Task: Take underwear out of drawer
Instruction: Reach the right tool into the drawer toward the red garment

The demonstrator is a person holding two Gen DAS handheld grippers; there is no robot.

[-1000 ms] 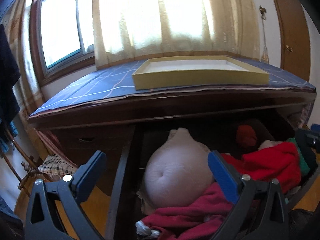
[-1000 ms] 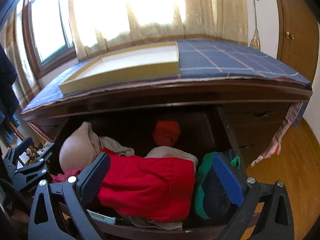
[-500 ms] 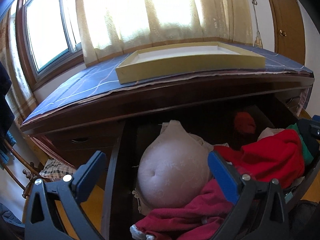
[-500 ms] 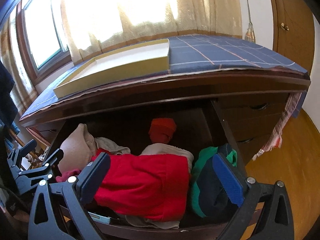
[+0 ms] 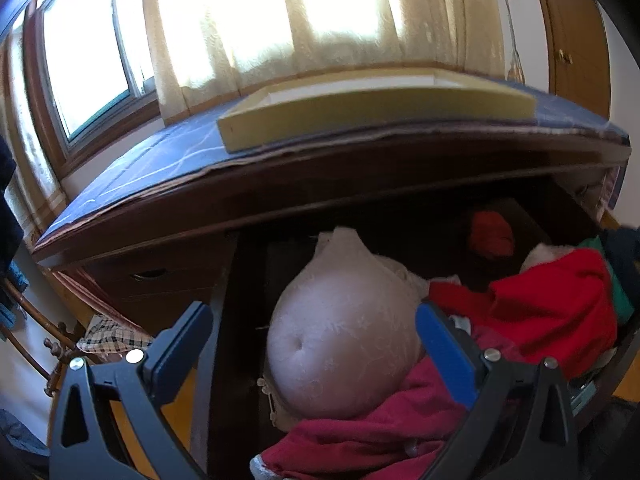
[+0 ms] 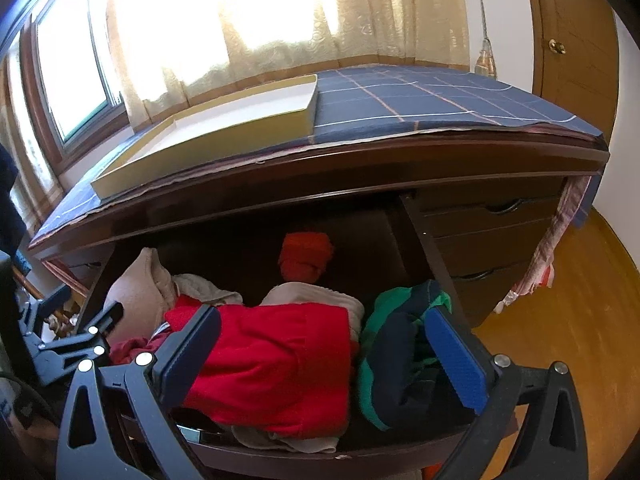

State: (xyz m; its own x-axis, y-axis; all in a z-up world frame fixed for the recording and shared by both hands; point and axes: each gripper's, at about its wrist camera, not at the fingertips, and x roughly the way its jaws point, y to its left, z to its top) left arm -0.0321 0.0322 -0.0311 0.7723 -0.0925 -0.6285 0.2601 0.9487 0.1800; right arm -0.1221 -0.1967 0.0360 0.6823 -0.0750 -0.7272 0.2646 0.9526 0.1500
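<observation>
red underwear fills the open drawer; both grippers' jaws spread wide, holding nothing.

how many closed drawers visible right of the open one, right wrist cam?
2. Upper closed dark wooden drawer sits just under the dresser top; lower closed dark wooden drawer is directly below it. Any further down would be hidden behind the right gripper.
</observation>
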